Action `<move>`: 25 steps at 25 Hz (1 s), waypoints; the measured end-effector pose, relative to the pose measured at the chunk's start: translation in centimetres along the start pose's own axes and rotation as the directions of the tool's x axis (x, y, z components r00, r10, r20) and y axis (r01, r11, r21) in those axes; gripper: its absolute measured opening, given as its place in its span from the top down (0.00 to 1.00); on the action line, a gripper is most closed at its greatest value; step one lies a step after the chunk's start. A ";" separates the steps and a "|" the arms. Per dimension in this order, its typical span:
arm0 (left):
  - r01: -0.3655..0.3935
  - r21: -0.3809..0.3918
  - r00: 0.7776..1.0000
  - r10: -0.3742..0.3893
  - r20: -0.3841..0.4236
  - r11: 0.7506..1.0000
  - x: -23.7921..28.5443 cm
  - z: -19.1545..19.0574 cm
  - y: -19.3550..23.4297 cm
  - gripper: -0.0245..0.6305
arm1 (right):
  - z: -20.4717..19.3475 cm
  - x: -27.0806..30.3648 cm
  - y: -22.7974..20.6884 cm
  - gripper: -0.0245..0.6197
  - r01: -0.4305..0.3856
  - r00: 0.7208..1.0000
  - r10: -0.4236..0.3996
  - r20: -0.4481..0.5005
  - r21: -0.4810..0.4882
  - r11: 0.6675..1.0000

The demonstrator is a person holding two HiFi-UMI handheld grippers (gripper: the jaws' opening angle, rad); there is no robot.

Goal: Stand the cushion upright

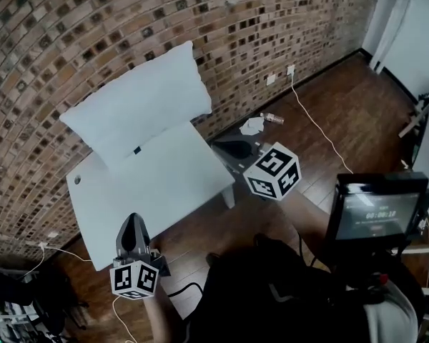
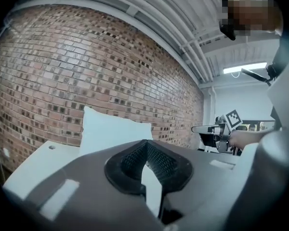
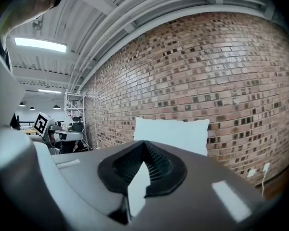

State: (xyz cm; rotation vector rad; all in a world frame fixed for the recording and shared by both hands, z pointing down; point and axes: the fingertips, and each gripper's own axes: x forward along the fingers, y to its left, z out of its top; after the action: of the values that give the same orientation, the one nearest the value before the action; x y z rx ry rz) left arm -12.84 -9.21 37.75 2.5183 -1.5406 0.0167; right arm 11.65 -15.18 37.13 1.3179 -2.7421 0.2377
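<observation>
Cushion (image 1: 139, 106) upright on table (image 1: 164, 188), seemingly against wall (image 1: 93, 34); left gripper (image 1: 134, 221) and right gripper (image 1: 225, 146) closed, empty

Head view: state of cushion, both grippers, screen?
Cushion: standing upright at the table's back edge.
Left gripper: fingers shut, empty, clear of the cushion.
Right gripper: fingers shut, empty, clear of the cushion.
Screen: lit.

Soft, even indoor light; a ceiling strip lamp (image 3: 41, 44) glares left of the brick wall (image 3: 207, 81). Fisheye bows that wall's courses, corners go black, close foreground blurs.
</observation>
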 end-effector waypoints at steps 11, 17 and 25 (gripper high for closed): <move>-0.023 0.044 1.000 0.022 0.014 0.999 -0.4 1.6 -6.1 0.95 | 1.0 -4.1 -0.7 0.95 -0.084 0.996 0.084 0.033 -0.001 0.996; 0.002 0.060 1.000 -0.003 0.016 0.998 -2.4 2.3 -4.7 0.95 | 0.9 -4.6 2.5 0.95 -0.073 0.996 0.072 0.056 0.002 0.997; 0.052 0.047 0.998 -0.053 0.034 0.998 -3.9 2.5 -2.7 0.95 | 0.5 -3.6 5.5 0.95 -0.032 0.999 0.032 0.029 -0.009 0.999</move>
State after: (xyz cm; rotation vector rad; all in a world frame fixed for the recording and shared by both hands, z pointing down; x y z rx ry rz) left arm -12.50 -4.97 34.44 2.6074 -1.5033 -0.0001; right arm 9.59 -9.10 35.54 1.2861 -2.7870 0.2107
